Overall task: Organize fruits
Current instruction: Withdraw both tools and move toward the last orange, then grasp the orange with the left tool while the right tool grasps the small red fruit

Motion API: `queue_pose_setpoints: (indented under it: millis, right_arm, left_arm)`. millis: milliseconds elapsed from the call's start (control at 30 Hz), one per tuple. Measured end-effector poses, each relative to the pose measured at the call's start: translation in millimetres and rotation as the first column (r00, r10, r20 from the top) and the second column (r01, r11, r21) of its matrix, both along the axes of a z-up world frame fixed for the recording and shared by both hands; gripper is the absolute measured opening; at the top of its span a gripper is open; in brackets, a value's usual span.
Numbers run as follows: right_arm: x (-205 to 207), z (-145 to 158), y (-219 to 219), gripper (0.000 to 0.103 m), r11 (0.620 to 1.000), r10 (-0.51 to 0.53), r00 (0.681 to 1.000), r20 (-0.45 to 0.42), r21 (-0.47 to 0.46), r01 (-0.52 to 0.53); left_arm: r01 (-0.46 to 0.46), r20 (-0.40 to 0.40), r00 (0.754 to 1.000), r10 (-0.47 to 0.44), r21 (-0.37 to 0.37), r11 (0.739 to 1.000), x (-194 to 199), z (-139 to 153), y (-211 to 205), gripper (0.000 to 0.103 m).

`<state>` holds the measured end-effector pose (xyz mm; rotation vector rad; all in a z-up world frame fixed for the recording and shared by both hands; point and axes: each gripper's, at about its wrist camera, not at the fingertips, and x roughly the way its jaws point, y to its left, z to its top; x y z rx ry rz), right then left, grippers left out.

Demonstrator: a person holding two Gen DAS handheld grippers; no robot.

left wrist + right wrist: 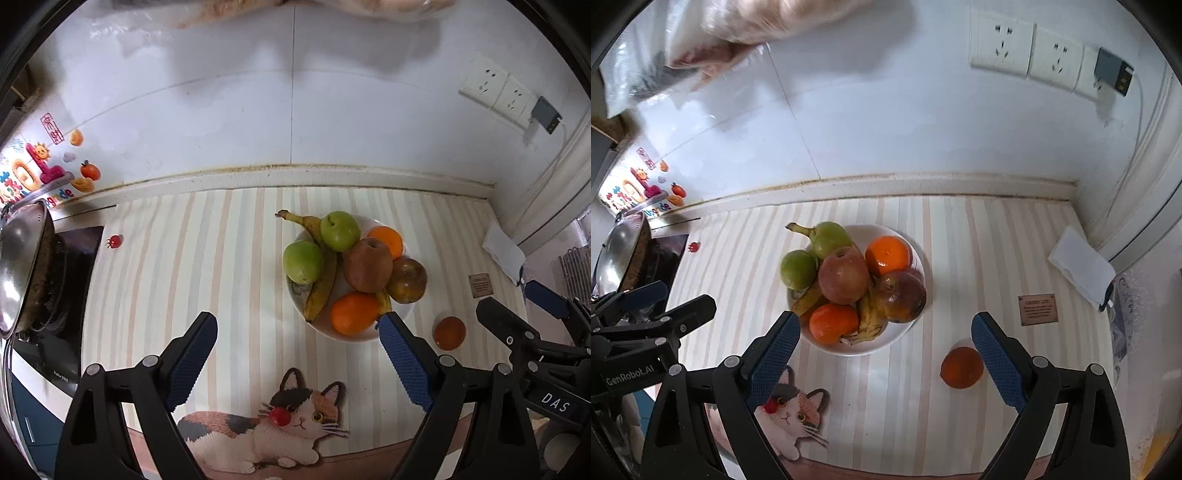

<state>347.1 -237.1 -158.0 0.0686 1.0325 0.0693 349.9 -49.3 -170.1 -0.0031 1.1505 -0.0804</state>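
Observation:
A white plate point(406, 314) point(905, 332) on the striped mat holds two green apples point(340, 230), two reddish apples point(368, 264), two oranges point(352, 313) and bananas point(321, 291). One more orange point(449, 332) point(962, 367) lies loose on the mat to the right of the plate. My left gripper point(297, 325) is open and empty, in front of the plate. My right gripper point(886, 325) is open and empty; its right finger point(997, 362) is close beside the loose orange. It also shows in the left wrist view point(517, 314).
A steel wok point(22, 266) stands on a black stove point(74, 266) at the left. A cat picture point(280, 417) is on the mat's near edge. A folded white cloth point(1082, 266) lies at the right. Wall sockets point(1027, 48) with a plugged charger are behind. A small brown card point(1038, 308) lies nearby.

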Motion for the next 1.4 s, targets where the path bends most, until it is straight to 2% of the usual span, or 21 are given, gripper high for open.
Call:
queue_pose_setpoints:
  millis: [267, 367, 467, 600, 700, 833, 900, 1033, 1200, 1400]
  right_arm:
    - [-31, 30, 7, 0.096, 1.000, 0.014, 0.998, 0.057, 0.013, -0.015]
    - [-35, 31, -1, 0.096, 0.998, 0.006, 0.999, 0.049, 0.069, -0.010]
    - [-34, 20, -20, 0.096, 0.991, -0.027, 1.000, 0.012, 0.131, 0.026]
    - [-34, -6, -61, 0.093, 0.978, -0.107, 0.993, -0.051, 0.174, 0.114]
    - [-35, -34, -92, 0.071, 0.967, -0.161, 0.980, -0.116, 0.180, 0.181]
    - [-43, -64, -135, 0.057, 0.949, -0.234, 0.959, -0.158, 0.176, 0.260]
    - [-48, -78, -155, 0.055, 0.940, -0.268, 0.947, -0.176, 0.169, 0.297]
    - [-54, -99, -187, 0.044, 0.920, -0.316, 0.926, -0.207, 0.171, 0.352]
    - [-64, -117, -213, 0.043, 0.899, -0.361, 0.903, -0.233, 0.169, 0.403]
    - [-71, -140, -232, 0.043, 0.888, -0.377, 0.883, -0.279, 0.163, 0.431]
  left_arm:
    - [-0.029, 0.037, 0.999, 0.029, -0.015, 0.999, -28, 19, 7, 0.090]
    - [-0.040, 0.035, 0.999, 0.041, -0.032, 0.999, -33, 19, 9, 0.090]
    - [-0.047, 0.033, 0.998, 0.047, -0.009, 0.999, -37, 13, 4, 0.090]
    - [-0.033, -0.008, 0.999, 0.033, 0.015, 0.999, -37, -9, -12, 0.090]
    - [0.004, -0.068, 0.998, -0.003, 0.018, 1.000, -33, -34, -37, 0.090]
    - [0.077, -0.129, 0.989, -0.073, 0.023, 0.997, -25, -63, -80, 0.090]
    - [0.111, -0.157, 0.982, -0.107, 0.020, 0.994, -20, -76, -103, 0.090]
    - [0.168, -0.196, 0.966, -0.165, -0.003, 0.986, -7, -97, -147, 0.090]
    - [0.244, -0.260, 0.935, -0.242, -0.024, 0.969, 10, -129, -202, 0.090]
    - [0.303, -0.329, 0.896, -0.298, -0.039, 0.952, 21, -165, -245, 0.090]
